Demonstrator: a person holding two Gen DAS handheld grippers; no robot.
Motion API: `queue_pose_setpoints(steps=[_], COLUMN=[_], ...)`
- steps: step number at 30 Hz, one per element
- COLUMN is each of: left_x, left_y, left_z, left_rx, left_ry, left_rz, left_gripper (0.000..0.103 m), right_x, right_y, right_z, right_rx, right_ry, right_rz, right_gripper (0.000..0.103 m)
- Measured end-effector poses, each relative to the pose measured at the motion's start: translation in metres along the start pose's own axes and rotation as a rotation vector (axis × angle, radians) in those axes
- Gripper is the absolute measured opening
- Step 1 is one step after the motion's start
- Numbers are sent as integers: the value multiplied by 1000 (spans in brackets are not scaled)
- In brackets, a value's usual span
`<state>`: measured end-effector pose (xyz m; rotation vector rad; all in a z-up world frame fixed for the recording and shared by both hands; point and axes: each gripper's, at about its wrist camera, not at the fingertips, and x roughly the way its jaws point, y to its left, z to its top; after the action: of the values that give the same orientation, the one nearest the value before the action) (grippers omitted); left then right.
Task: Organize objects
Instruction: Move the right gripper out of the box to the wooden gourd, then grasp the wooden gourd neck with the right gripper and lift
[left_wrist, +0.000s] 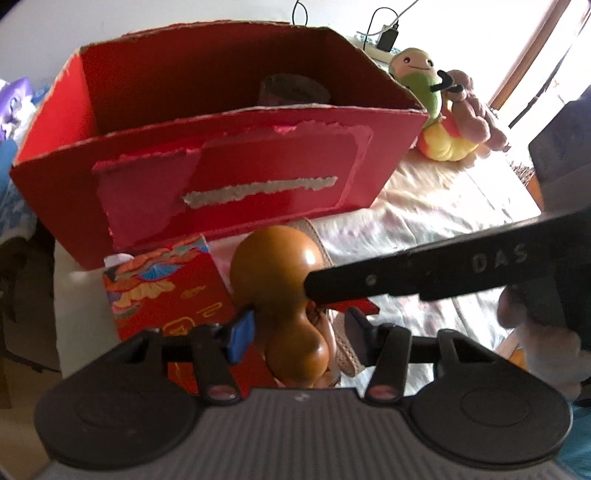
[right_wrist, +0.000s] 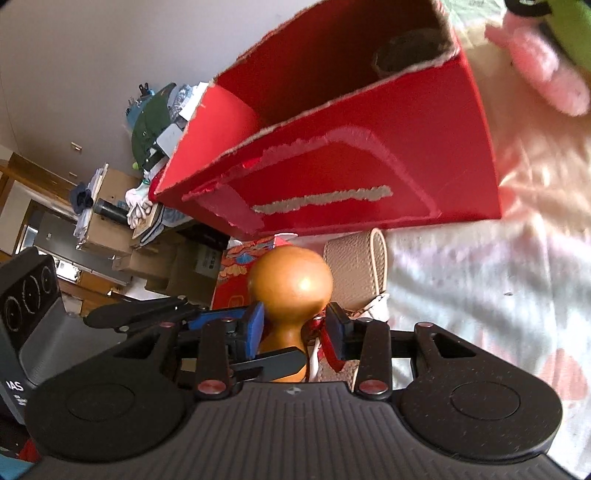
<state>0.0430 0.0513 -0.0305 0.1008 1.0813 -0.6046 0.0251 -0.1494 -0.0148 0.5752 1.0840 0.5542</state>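
Observation:
An orange-brown wooden gourd (left_wrist: 275, 266) lies on a pale bedsheet (left_wrist: 443, 206) in front of a red cardboard box (left_wrist: 221, 173). My left gripper (left_wrist: 299, 332) is open and straddles the gourd's near bulb, with a gap at its dark pad. One black finger (left_wrist: 369, 280) of the right gripper reaches in from the right and touches the gourd's waist. In the right wrist view my right gripper (right_wrist: 295, 330) is open around the gourd (right_wrist: 290, 280) at its neck. Its blue pad (right_wrist: 255, 328) touches the neck, and a red ribbon shows in the gap on the other side.
A tape roll (left_wrist: 291, 88) sits inside the box. A red patterned packet (left_wrist: 166, 295) and a beige pouch (right_wrist: 354, 266) flank the gourd. A green-and-yellow plush caterpillar (left_wrist: 432, 99) and a pink plush (left_wrist: 476, 114) lie at the back right. Cluttered shelves (right_wrist: 110, 206) stand beyond the bed.

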Motion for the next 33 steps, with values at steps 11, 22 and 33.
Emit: queue_pose_setpoints(steps=[11,22,33], left_x=[24,2,-21], left_y=[8,-12,-65], left_z=[-1,5,29], left_rx=[-3,115,381], left_ry=[48,14,-74], left_rz=[-54,-89,-163], left_gripper=[47,43,43], right_x=[17,-11,-78], right_y=[-14,-23,-22], right_z=[1,0,-1], right_rx=[96,133,117], right_ry=[-3,-7,-148], right_rz=[73,150,137], right_gripper=[49,33,32])
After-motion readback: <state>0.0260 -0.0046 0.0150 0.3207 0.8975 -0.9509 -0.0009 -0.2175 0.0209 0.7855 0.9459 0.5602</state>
